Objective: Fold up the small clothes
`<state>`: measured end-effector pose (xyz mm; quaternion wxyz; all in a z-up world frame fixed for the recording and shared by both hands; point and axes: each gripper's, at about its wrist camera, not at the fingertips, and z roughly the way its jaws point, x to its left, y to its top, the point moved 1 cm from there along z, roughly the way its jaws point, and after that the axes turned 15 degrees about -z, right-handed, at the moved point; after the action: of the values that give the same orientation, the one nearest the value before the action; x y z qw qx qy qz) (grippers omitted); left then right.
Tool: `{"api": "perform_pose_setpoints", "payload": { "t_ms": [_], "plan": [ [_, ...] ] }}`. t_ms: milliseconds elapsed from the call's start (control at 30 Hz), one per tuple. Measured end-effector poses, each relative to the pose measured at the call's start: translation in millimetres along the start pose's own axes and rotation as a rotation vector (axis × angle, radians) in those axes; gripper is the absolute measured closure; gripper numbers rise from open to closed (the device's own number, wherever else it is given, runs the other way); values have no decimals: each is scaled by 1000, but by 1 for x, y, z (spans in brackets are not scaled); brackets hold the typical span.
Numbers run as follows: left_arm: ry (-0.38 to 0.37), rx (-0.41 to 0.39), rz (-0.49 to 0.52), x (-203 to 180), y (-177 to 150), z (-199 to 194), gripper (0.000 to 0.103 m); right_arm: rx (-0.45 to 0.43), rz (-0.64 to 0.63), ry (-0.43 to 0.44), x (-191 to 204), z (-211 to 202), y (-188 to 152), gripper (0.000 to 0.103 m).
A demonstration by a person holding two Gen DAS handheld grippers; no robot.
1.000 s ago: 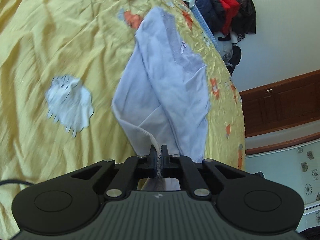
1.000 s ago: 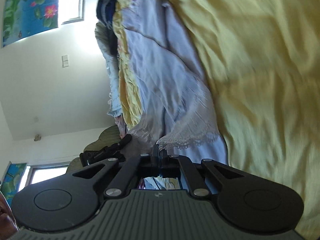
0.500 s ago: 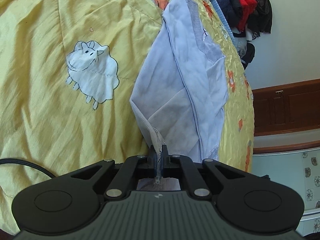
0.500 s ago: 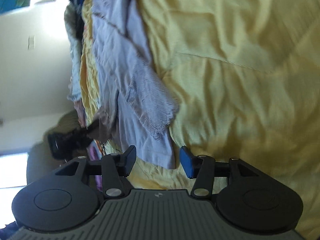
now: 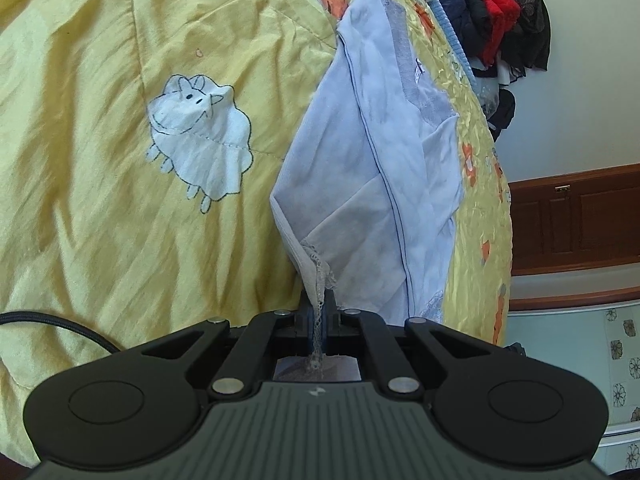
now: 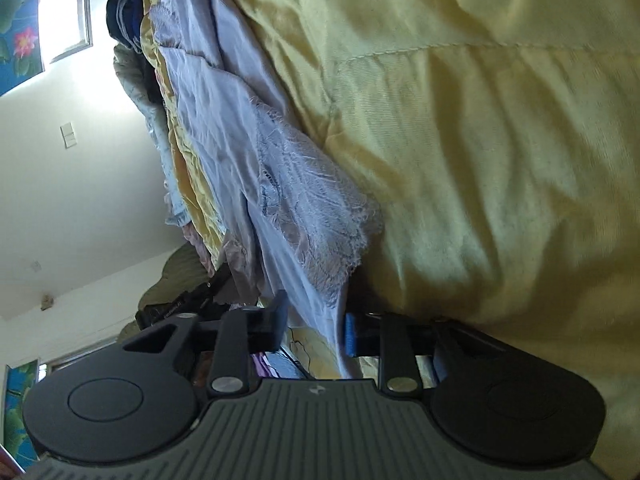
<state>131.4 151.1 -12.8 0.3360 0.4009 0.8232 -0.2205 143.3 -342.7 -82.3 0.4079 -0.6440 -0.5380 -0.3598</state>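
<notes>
A small pale lavender garment (image 5: 372,184) with lace trim lies folded lengthwise on the yellow quilt (image 5: 100,208). My left gripper (image 5: 319,320) is shut on its lace-edged near corner and holds that corner just above the quilt. In the right wrist view the same garment (image 6: 256,184) runs along the quilt (image 6: 480,140), with its lace hem (image 6: 320,220) nearest me. My right gripper (image 6: 314,326) is open, its jaws standing on either side of the garment's near edge without pinching it.
A white sheep patch (image 5: 200,140) is sewn on the quilt left of the garment. A heap of dark, red and blue clothes (image 5: 488,20) sits at the far end of the bed. A wooden cabinet (image 5: 576,224) stands beyond the bed's right edge. A black cable (image 5: 52,320) crosses the quilt.
My right gripper has opened and let go of the lace hem, which now lies on the quilt. My left gripper has kept its hold and shifted slightly over the quilt.
</notes>
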Motion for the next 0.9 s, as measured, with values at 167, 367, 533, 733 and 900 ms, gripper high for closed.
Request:
{"api": "perform_pose_setpoints", "payload": {
  "t_ms": [167,367,533,733,900],
  "plan": [
    [-16,-11,12,-5,0,-3,100,-42,-77,-33,0,-7,-7,97],
    [-85,-13,51,-31,6,-5,100,-83,-71,106,11,-11,1,96],
    [-204,-58,81,-76,41,-2,100,-180,-148,253,53,-16,51,96],
    [-320,-204,90,-153,140,33,100,-409,-206,341,89,-14,196,96],
    [-198,-253,-16,-163,220,94,100,-483,-39,150,58,11,310,77]
  ]
}}
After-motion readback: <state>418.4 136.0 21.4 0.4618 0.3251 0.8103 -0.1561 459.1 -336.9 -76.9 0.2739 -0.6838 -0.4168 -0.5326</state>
